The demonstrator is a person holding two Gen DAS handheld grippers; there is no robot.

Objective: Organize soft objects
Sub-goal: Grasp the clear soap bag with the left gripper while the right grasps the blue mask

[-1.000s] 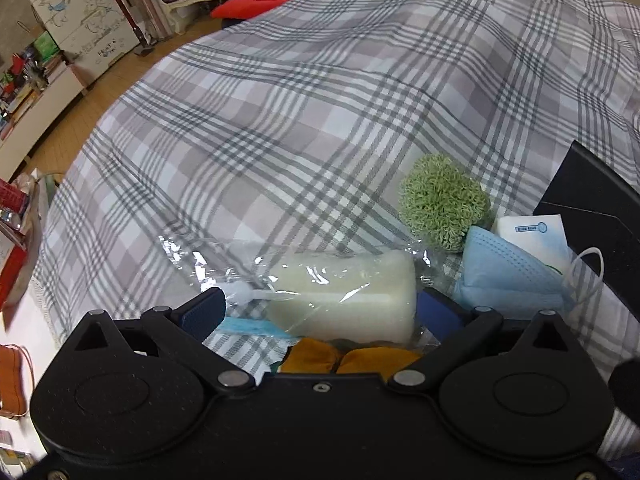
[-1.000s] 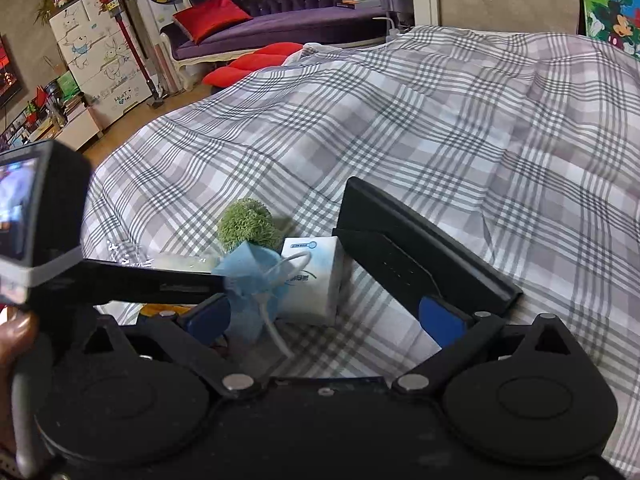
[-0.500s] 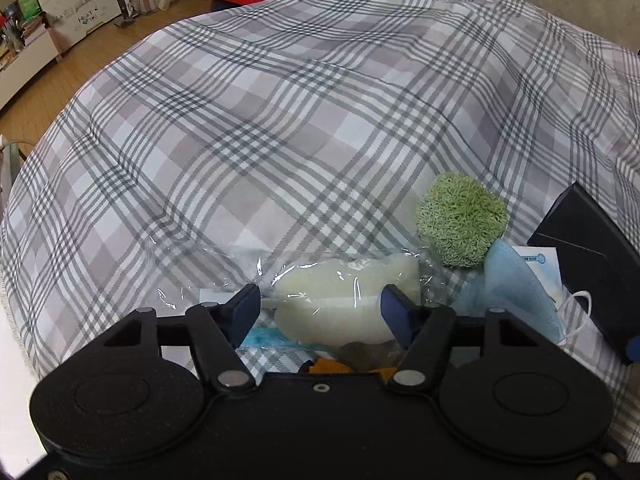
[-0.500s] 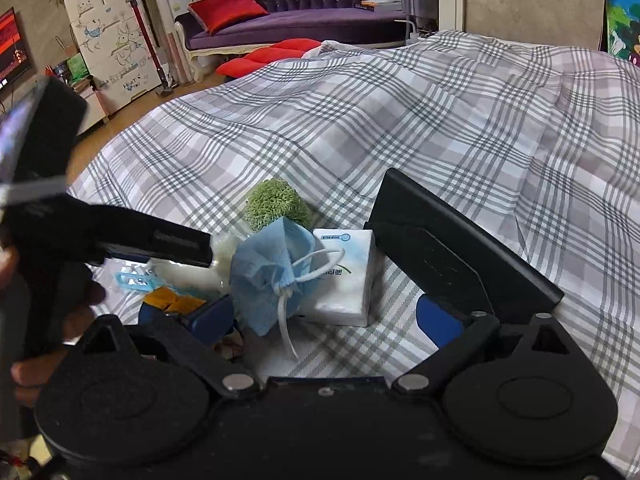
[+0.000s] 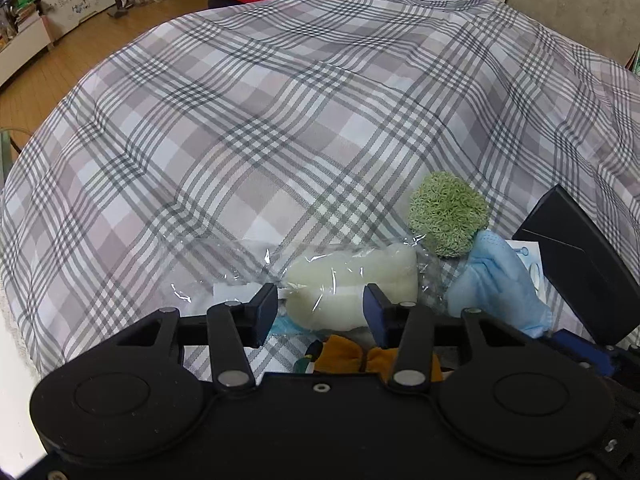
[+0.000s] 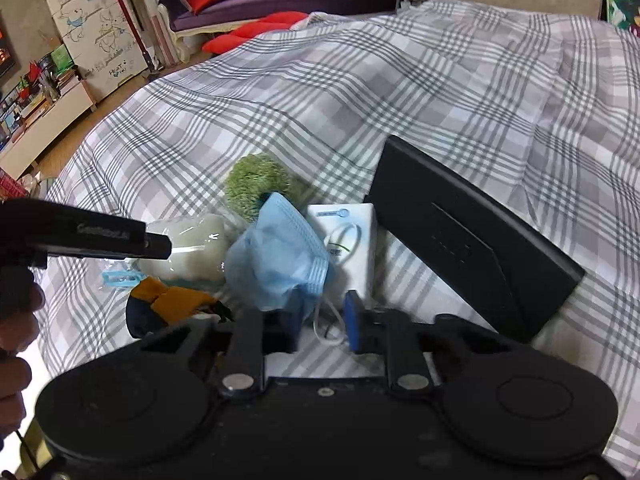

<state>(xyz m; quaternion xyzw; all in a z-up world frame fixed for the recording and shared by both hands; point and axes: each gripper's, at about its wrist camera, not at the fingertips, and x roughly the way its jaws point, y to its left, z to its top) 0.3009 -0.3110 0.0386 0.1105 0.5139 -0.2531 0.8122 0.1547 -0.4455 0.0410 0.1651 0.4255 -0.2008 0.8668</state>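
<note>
While the big plaid blanket (image 5: pixel 280 128) lies under everything, both grippers are at the picking-up step. The black box (image 6: pixel 472 236) sits just past the right jaws, off to their right side. The left gripper (image 5: pixel 320 308) has just been closing, and its jaws now squeeze the white sponge in its clear bag (image 5: pixel 352 284). The right gripper (image 6: pixel 320 324) has just shut too, with the blue face mask (image 6: pixel 276 260) at its jaws; it looks pinched by its lower edge, though this is hard to see. Next, I think, both soft things need lifting gently and carrying to the box without slipping.
</note>
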